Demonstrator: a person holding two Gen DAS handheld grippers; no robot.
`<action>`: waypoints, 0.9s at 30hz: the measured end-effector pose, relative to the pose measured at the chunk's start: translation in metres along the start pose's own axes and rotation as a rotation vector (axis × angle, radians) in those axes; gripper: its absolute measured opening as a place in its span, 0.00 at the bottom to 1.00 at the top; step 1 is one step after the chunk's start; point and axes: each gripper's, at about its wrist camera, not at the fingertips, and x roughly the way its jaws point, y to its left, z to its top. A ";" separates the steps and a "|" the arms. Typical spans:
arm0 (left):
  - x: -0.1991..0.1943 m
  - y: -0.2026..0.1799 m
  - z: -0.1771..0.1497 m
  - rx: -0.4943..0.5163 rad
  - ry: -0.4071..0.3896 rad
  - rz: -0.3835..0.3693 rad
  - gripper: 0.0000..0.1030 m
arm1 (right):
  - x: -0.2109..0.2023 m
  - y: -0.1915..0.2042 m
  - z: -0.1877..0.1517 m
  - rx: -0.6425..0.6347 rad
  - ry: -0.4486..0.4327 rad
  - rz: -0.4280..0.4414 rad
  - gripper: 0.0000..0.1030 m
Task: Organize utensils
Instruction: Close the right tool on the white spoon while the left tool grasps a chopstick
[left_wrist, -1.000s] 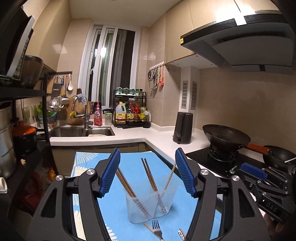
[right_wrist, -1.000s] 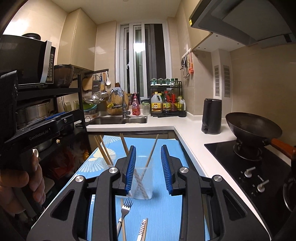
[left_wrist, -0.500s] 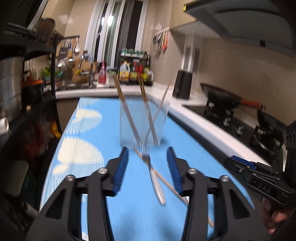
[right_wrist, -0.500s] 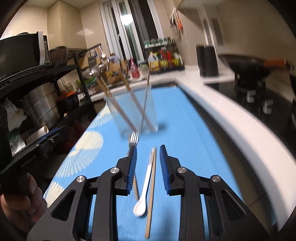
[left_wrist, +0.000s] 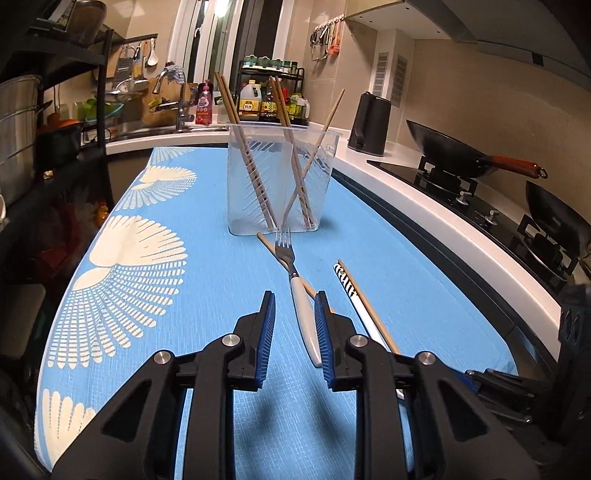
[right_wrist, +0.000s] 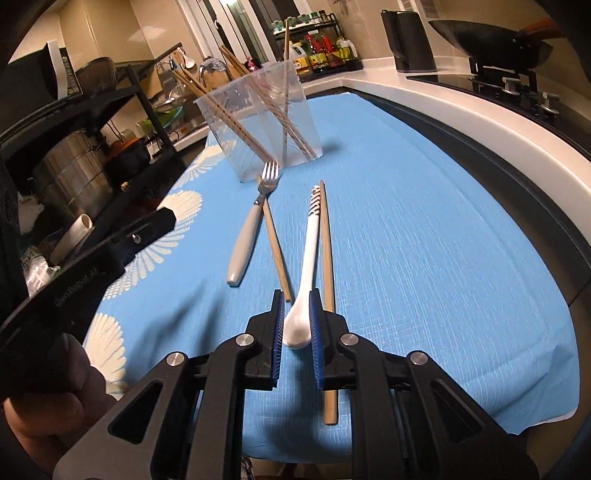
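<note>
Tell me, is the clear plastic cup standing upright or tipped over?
Upright: the clear plastic cup stands base-down on the blue cloth, wooden chopsticks leaning inside.

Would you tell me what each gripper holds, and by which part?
Both jaws have just been closing. The right gripper pinches the spoon by its bowl; the left gripper only straddles the fork at its white handle.

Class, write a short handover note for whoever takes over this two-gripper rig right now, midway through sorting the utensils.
Left gripper: jaws have just been closing around the fork handle; a gap remains, not gripped.
Right gripper: jaws have just been closing around the white spoon bowl; unclear whether the pads press yet.
Done: several chopsticks stand in the clear cup.
Left: fork, spoon and two loose chopsticks lie on the blue cloth; probably all go into the cup.
</note>
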 end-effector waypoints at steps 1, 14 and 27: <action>0.000 -0.001 0.000 -0.003 0.000 -0.001 0.22 | 0.001 0.000 -0.001 0.000 0.004 -0.008 0.14; 0.010 0.002 -0.005 -0.022 0.040 -0.021 0.22 | 0.011 0.010 -0.011 -0.047 0.029 -0.041 0.14; 0.040 -0.010 -0.015 -0.045 0.131 -0.061 0.22 | 0.004 0.008 -0.010 -0.082 -0.001 -0.089 0.10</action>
